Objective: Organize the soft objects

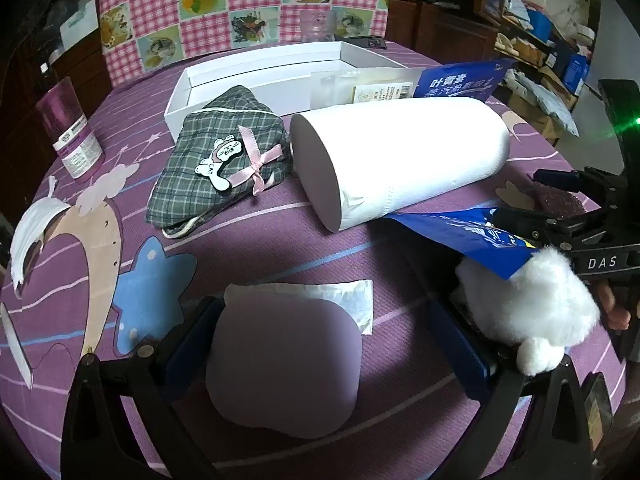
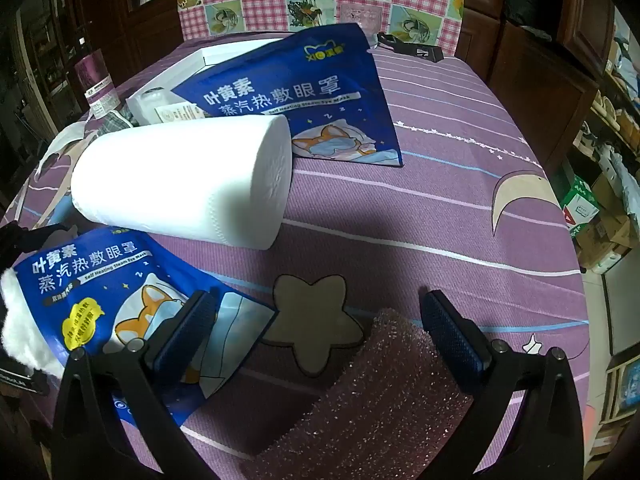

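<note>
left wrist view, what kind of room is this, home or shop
Probably a lived-in home room: a round table under a purple cartoon tablecloth, dark wooden cabinets behind, and cluttered storage shelves at the right.

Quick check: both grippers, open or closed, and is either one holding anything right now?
Left gripper: open, holding nothing; pale rounded soft pad lies between its fingers.
Right gripper: open, holding nothing; pink glittery sponge lies between its fingers.

Both wrist views are dim with a violet cast. The paper roll (image 1: 400,152) is overexposed to glaring white. A soft dark shadow crosses the surface (image 2: 440,208) near each lens. Fisheye curvature bends the edges, the corners vignette to black, and a green flare (image 1: 636,122) marks the left view's right margin.
</note>
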{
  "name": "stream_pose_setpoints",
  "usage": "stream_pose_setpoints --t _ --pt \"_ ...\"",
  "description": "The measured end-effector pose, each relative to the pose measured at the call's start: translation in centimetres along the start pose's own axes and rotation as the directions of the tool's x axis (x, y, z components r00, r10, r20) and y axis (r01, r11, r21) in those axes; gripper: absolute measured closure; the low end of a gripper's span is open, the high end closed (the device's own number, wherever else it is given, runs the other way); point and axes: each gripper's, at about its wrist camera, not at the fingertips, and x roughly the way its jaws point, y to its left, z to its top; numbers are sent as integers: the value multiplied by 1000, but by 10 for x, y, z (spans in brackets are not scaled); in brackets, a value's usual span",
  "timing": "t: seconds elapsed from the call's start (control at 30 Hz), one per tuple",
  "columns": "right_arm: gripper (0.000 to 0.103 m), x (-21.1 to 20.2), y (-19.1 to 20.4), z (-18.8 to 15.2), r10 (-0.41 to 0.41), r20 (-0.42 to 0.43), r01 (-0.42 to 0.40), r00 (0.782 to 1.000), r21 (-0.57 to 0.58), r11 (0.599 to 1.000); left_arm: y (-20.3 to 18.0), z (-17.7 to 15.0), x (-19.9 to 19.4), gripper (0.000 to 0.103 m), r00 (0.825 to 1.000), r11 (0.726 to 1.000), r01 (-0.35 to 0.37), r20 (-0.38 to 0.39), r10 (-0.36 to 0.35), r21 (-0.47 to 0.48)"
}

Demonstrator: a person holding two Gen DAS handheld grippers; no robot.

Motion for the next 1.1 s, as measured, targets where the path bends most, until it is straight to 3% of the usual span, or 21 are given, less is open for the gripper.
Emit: stream_pose_setpoints --t 0.07,0.2,0.37,0.47,0.6,0.73,0.87,1.1 --pt "0 -2 -2 0 18 9 -19 1000 8 1000 7 -3 -3 0 1000 1000 19 25 -18 -10" --pt "8 -17 -19 -7 173 104 -183 979 103 978 6 -2 -5 1 1000 999 -16 10 16 -30" --pt "8 -53 -22 -17 213 268 -247 939 101 964 7 -6 -26 4 989 996 -49 139 59 -76" --pt "8 -62 -11 -19 200 335 -233 921 63 970 7 -9 -42 3 965 991 -91 236 112 -99" --pt "8 -73 -12 -19 176 388 -206 905 37 978 13 -9 -54 3 942 985 -118 300 152 -129" --pt "8 -84 -6 -23 124 448 -159 885 42 986 17 -4 -57 3 939 983 -114 308 153 -142" --pt "7 -98 -5 -28 65 526 -97 848 35 995 13 -6 -62 3 935 986 -105 324 143 -131" --pt "7 -89 -12 -23 70 493 -112 867 58 992 16 -9 -66 1 925 987 -84 358 128 -136"
